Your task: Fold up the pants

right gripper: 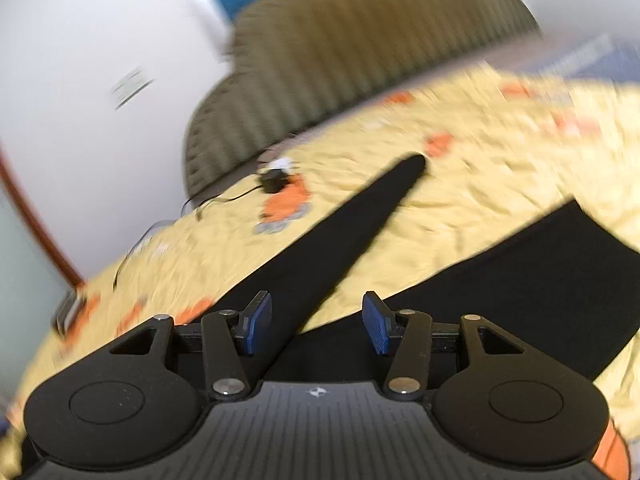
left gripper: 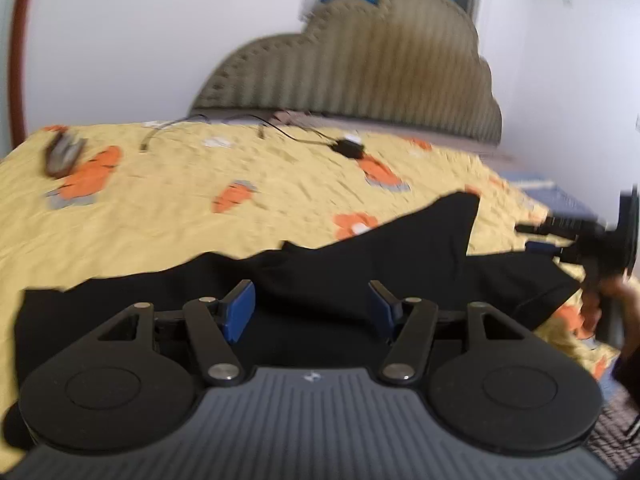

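In the left wrist view, the left hand-held gripper (left gripper: 311,307) hangs about half open and empty over the black fabric pants (left gripper: 360,280), which lie spread on the yellow quilted bed cover with orange carrots (left gripper: 200,208) (frames are blurred). In the right wrist view, the right hand-held gripper (right gripper: 317,324) is likewise parted and empty above the splayed legs; the next grasp should probably pinch a leg hem squarely before lifting.

Home bedroom, bed (left gripper: 168,216) with floral quilt, padded headboard (left gripper: 360,64)
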`<state>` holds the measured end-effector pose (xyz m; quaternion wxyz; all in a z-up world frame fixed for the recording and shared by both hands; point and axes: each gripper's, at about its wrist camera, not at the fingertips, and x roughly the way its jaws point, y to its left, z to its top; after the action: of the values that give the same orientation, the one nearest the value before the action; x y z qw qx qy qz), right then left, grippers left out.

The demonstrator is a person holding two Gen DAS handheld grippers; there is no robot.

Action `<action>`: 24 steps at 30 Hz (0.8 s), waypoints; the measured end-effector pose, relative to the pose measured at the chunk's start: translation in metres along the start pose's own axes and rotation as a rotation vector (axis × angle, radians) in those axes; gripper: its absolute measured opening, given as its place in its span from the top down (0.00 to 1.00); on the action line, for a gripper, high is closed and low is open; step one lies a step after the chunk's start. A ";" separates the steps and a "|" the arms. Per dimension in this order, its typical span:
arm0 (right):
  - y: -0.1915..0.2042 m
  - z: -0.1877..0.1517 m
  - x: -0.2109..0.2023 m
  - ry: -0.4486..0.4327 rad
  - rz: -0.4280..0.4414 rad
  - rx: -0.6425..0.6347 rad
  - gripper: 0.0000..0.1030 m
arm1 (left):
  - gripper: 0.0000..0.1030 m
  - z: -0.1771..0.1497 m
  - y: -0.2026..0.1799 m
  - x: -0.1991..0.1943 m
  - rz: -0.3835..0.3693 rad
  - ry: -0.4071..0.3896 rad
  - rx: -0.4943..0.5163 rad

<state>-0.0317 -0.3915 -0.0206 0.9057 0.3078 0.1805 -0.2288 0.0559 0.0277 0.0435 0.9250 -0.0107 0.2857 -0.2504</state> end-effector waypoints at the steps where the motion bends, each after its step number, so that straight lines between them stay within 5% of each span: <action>1: -0.010 0.007 0.006 0.013 0.011 0.035 0.52 | 0.44 0.003 -0.006 0.014 -0.020 0.021 0.002; 5: -0.039 0.020 0.024 0.044 -0.006 0.097 0.51 | 0.44 0.012 -0.011 0.045 -0.053 0.072 -0.035; 15: -0.080 0.024 0.080 0.141 0.121 0.374 0.51 | 0.44 -0.003 -0.002 0.069 -0.061 0.129 -0.092; 20: -0.076 0.025 0.091 0.161 0.118 0.353 0.50 | 0.41 -0.014 0.015 0.061 -0.063 0.119 -0.143; 24: -0.071 0.029 0.101 0.174 0.113 0.343 0.39 | 0.41 -0.025 0.024 0.075 -0.040 0.159 -0.169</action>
<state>0.0197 -0.4910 -0.0799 0.8324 0.4859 0.1988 -0.1777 0.1066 0.0166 -0.0202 0.8899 -0.0745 0.3781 -0.2440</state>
